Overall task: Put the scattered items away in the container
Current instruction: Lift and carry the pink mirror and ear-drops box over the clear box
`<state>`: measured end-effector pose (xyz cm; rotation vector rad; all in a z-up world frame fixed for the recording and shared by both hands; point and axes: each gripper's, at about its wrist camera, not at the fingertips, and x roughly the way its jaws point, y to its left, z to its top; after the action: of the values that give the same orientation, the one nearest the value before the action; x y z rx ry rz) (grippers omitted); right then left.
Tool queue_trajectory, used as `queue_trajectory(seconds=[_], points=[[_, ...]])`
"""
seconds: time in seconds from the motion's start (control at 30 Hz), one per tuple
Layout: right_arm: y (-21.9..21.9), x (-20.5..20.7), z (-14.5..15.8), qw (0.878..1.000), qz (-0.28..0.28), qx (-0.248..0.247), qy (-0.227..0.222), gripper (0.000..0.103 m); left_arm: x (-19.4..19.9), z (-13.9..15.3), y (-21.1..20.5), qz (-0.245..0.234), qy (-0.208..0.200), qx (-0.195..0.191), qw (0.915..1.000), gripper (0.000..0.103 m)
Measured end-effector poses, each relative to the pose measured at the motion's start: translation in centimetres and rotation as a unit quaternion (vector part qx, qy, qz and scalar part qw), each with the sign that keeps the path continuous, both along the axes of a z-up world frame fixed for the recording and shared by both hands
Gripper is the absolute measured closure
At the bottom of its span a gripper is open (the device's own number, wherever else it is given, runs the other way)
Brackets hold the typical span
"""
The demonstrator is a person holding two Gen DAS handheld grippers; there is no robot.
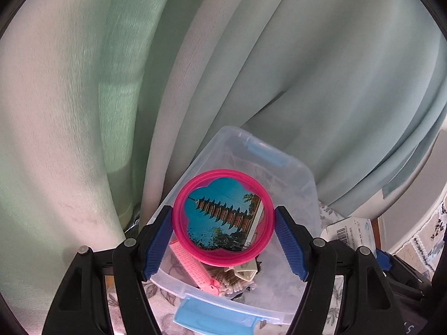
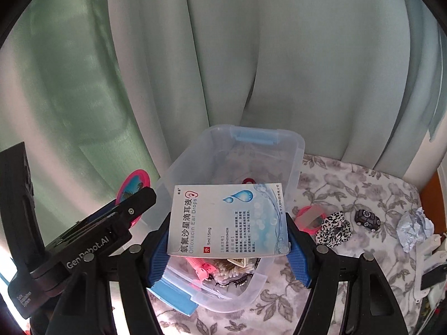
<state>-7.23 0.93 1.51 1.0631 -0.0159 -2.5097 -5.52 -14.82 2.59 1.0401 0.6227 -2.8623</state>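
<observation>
**Mirror and ear-drops box held over the clear tub**

Left gripper [image 1: 223,233]: jaws clamped on a round pink mirror [image 1: 223,217], one blue pad on each side of the rim. Held above the open clear tub [image 1: 304,195], face toward the camera. On the face, a pagoda picture against blue sky, the tower's long axis lying tilted, tip toward upper left, base toward lower right. No writing legible on it.

Right gripper [image 2: 227,238]: jaws clamped on a flat white-and-blue medicine box [image 2: 227,220], pads on its two short edges. Box held over the near half of the same tub [image 2: 293,150], long axis running left to right across the view. Print turned sideways, running up from the lower edge: Chinese characters in large type, below them "Ofloxacin Ear Drops", then "5ml:15mg". Blue drop emblem and a small red ear mark near the top edge. Finer text block too small to read.

In the tub below: a pink hair clip [image 2: 202,269] and a beige claw clip [image 2: 237,263], partly hidden by the box. Blue latch [image 2: 255,136] on the far end of the tub, long axis across the view.

On the body of the left gripper, seen from the right wrist: "GenRobot.AI".

On the floral tabletop [image 2: 349,184] right of the tub: a pink hoop-shaped item [image 2: 310,219], a black-and-white scrunchie [image 2: 333,230], a small black toy car [image 2: 367,217], crumpled paper [image 2: 415,227]. Pale green curtain [image 2: 307,55] behind.
</observation>
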Motion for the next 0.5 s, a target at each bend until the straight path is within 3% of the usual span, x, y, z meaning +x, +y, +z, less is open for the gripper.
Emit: queue_trajectory(seconds=[0.5], points=[[-0.3,-2.1,-3.2,0.999,0.010,0.012,-0.042,0.028,-1.5,-2.2,0.5,0.009,-0.033,0.014,0.9993,0.029]])
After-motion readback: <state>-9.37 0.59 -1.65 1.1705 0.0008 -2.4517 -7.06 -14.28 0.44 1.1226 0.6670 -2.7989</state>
